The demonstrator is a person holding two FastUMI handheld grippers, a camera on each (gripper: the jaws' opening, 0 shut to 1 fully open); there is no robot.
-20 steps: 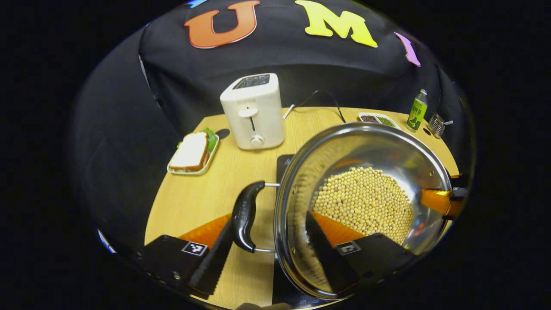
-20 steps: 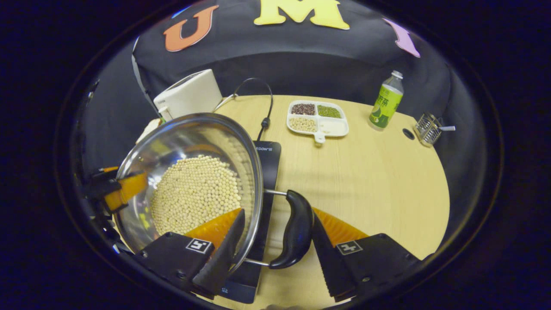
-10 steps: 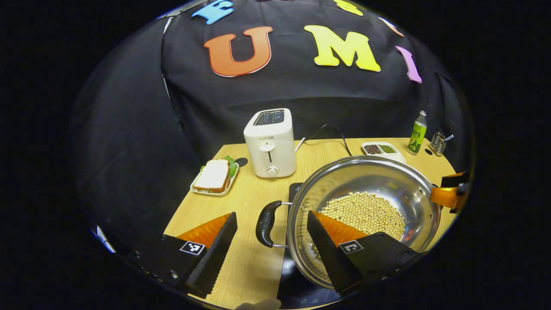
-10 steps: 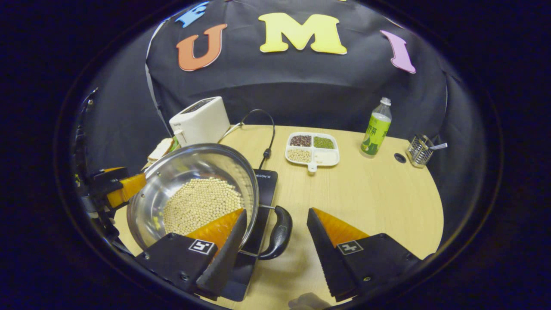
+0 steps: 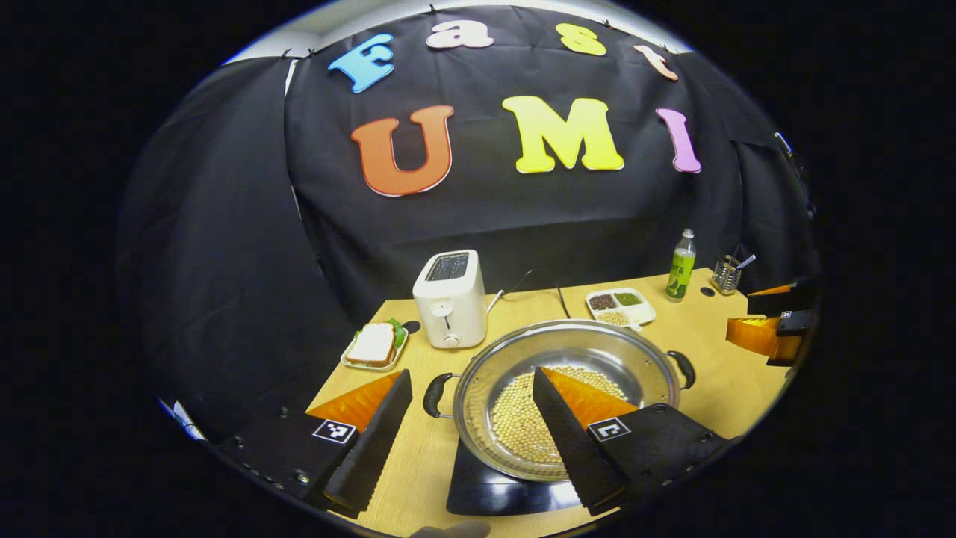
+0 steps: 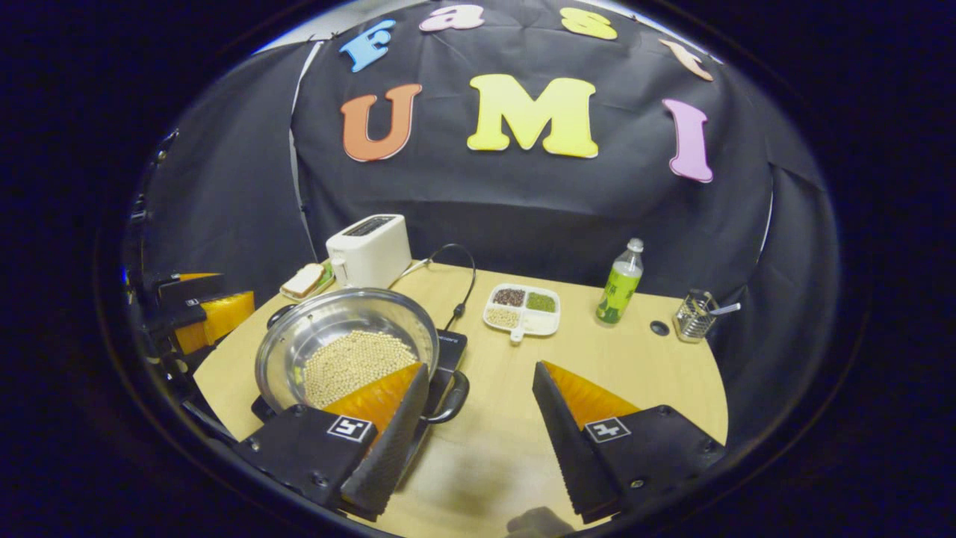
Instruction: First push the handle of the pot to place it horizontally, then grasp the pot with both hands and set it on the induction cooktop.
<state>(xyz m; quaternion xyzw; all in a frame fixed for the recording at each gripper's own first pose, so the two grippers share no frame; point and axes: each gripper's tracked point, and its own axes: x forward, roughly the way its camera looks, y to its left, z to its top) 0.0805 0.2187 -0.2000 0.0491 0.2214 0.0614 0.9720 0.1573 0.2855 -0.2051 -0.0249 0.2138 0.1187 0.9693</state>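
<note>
My left hand-held gripper (image 5: 470,430) is spread and empty, and so is my right hand-held gripper (image 6: 478,433), both clear of the pot (image 5: 567,396). The pot of soybeans sits on the induction cooktop (image 5: 485,493) on the worktop (image 6: 635,366), handles level. I judge the task done.

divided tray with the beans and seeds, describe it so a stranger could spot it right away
Start at the white toaster at the back of the wooden table and look right, past the black cord. The divided tray lies flat between that cord and the green bottle. It is white with four compartments and a short tab toward the front.
</note>
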